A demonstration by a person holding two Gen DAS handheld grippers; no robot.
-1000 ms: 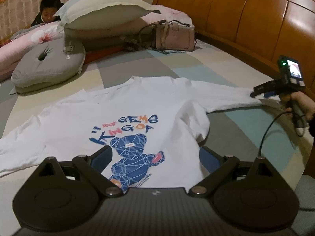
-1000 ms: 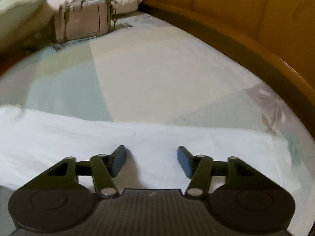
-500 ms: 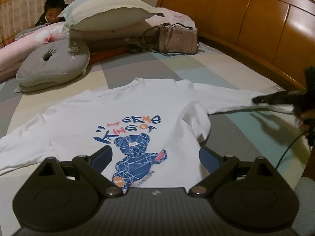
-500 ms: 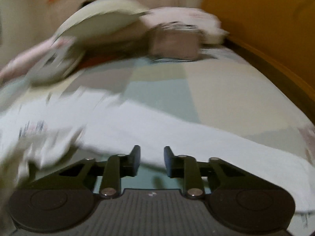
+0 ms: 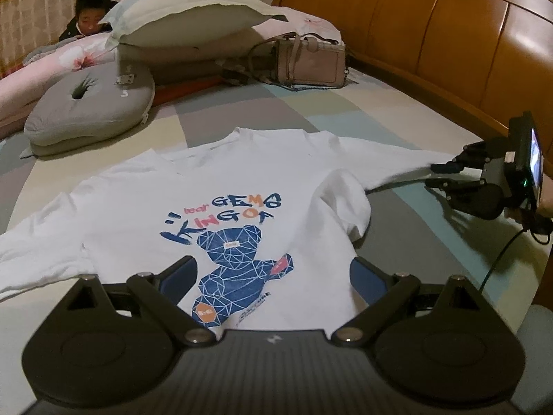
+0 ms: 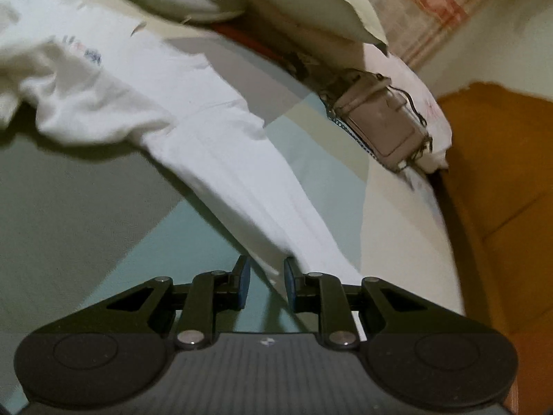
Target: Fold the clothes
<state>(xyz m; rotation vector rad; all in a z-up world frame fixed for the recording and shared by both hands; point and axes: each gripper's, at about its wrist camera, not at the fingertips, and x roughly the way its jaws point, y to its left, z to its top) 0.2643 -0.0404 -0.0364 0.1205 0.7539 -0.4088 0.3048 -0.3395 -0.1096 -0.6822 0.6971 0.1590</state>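
Wooden headboard (image 5: 432, 34) is standing behind the patchwork bed sheet (image 5: 397, 228) you are working on. Your white shirt (image 5: 214, 207) is lying flat in the middle, reading "bear GEMS KING OF" above a blue bear. Pillows (image 5: 186, 17), a grey cushion (image 5: 93, 103) and a handbag (image 5: 311, 58) are sitting further back. Your right gripper (image 6: 264, 285) was wide open a second ago; now it has rolled sideways and is pinching the sleeve end (image 6: 311, 259). Your left gripper (image 5: 273, 276) is hanging wide apart over the hem, holding nothing.
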